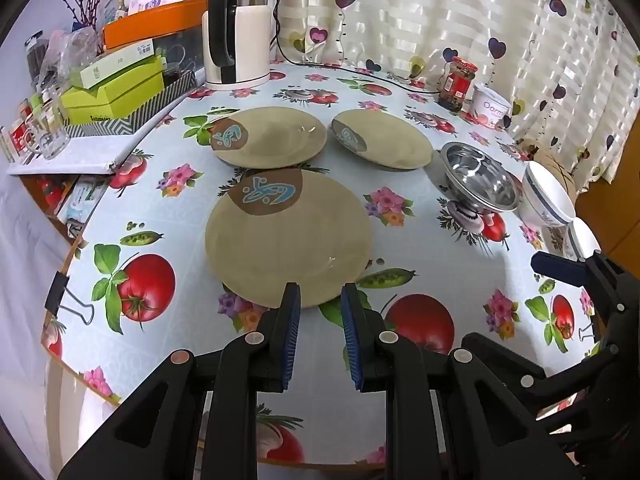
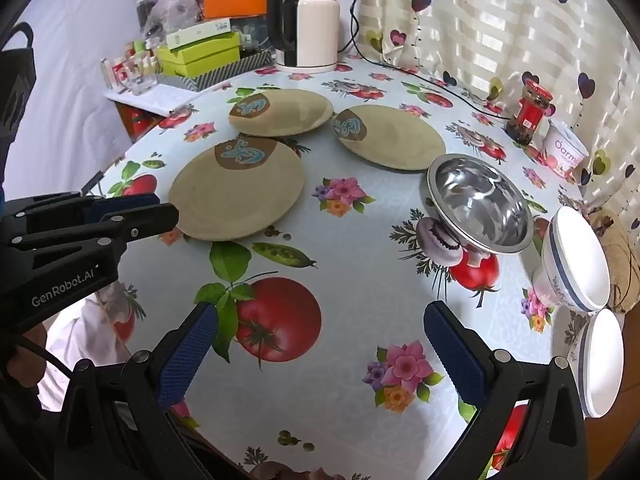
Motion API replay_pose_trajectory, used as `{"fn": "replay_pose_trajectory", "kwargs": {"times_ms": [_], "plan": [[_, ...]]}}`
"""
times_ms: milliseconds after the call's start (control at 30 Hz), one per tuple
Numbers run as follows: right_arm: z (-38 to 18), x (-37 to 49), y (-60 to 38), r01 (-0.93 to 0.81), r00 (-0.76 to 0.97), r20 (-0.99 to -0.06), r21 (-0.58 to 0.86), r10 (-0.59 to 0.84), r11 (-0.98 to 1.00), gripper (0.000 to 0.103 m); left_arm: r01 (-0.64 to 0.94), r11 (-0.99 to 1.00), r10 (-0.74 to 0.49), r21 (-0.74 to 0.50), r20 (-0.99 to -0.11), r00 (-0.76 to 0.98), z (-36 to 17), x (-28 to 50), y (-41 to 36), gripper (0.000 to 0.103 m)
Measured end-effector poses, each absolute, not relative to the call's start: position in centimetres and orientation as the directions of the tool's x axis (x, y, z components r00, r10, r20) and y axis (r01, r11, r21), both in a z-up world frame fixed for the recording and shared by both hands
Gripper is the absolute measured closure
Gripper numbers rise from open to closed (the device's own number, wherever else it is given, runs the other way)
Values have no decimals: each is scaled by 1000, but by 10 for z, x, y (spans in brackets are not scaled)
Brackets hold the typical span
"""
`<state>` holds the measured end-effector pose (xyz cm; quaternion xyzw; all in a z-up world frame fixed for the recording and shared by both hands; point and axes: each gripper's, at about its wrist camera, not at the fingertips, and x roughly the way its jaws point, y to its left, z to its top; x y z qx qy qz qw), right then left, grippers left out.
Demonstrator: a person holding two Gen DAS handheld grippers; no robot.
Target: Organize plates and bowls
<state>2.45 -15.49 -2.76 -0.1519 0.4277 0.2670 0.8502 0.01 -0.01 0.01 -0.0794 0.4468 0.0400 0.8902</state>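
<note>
Three tan plates with a blue-and-brown emblem lie on the flowered tablecloth: a near one (image 1: 288, 240) (image 2: 238, 190), a far left one (image 1: 268, 136) (image 2: 280, 112) and a far right one (image 1: 382, 138) (image 2: 390, 136). A steel bowl (image 1: 480, 178) (image 2: 480, 204) sits to the right, then two white bowls (image 1: 550, 196) (image 2: 576, 260) (image 2: 602, 364) at the table's right edge. My left gripper (image 1: 320, 300) (image 2: 160, 208) is open by a narrow gap, empty, just short of the near plate's front rim. My right gripper (image 2: 320, 320) is wide open and empty over the tablecloth; one of its fingers (image 1: 560, 268) shows in the left wrist view.
A white kettle (image 1: 236, 32) (image 2: 308, 24) with its cord stands at the back. A red-lidded jar (image 1: 458, 82) (image 2: 528, 110) and a yogurt tub (image 1: 490, 106) (image 2: 566, 152) stand back right by the curtain. Boxes (image 1: 116, 88) and glasses (image 1: 44, 132) crowd a shelf on the left.
</note>
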Motion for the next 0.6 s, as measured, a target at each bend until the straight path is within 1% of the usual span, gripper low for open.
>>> {"fn": "replay_pose_trajectory", "kwargs": {"times_ms": [600], "plan": [[-18, 26, -156, -576, 514, -791, -31, 333, 817, 0, -148, 983, 4, -105, -805, 594, -2, -3, 4, 81]]}}
